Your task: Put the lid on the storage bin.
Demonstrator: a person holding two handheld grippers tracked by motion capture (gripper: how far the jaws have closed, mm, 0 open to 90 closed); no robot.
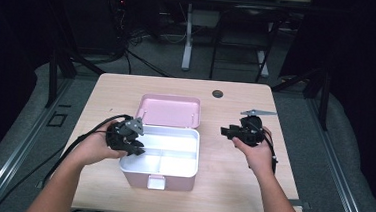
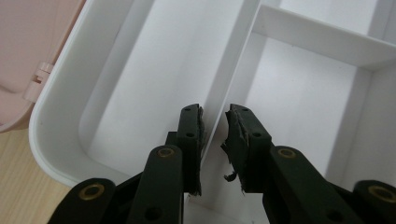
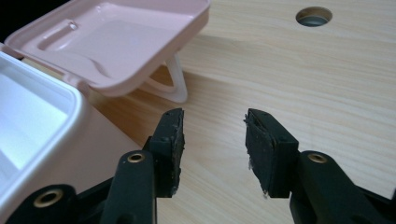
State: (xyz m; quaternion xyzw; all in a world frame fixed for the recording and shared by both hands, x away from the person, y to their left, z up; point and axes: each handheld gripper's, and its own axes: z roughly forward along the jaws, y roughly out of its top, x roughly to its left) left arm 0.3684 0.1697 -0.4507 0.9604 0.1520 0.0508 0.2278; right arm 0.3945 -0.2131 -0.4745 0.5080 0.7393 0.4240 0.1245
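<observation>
A pink box [image 1: 170, 181] stands in the middle of the table with its pink lid [image 1: 169, 109] swung back. A white compartment tray [image 1: 194, 136] sits inside it. My left gripper [image 1: 135, 147] hangs over the tray's left end. In the left gripper view its jaws [image 2: 215, 114] stand open astride a thin white divider [image 2: 238, 56]; a gap shows at the right pad. My right gripper [image 1: 224, 132] hovers to the right of the box. Its jaws [image 3: 214, 116] are open over bare wood with nothing between them, next to the lid [image 3: 116, 37].
The wooden table [image 1: 231, 179] has a round cable hole [image 1: 218, 93] at its far side, which the right gripper view has as a hole [image 3: 314, 16] too. A white loop handle [image 3: 175, 84] props the lid. A cross divider [image 2: 317, 39] splits the tray's other half. Dark stands and cables lie beyond the table.
</observation>
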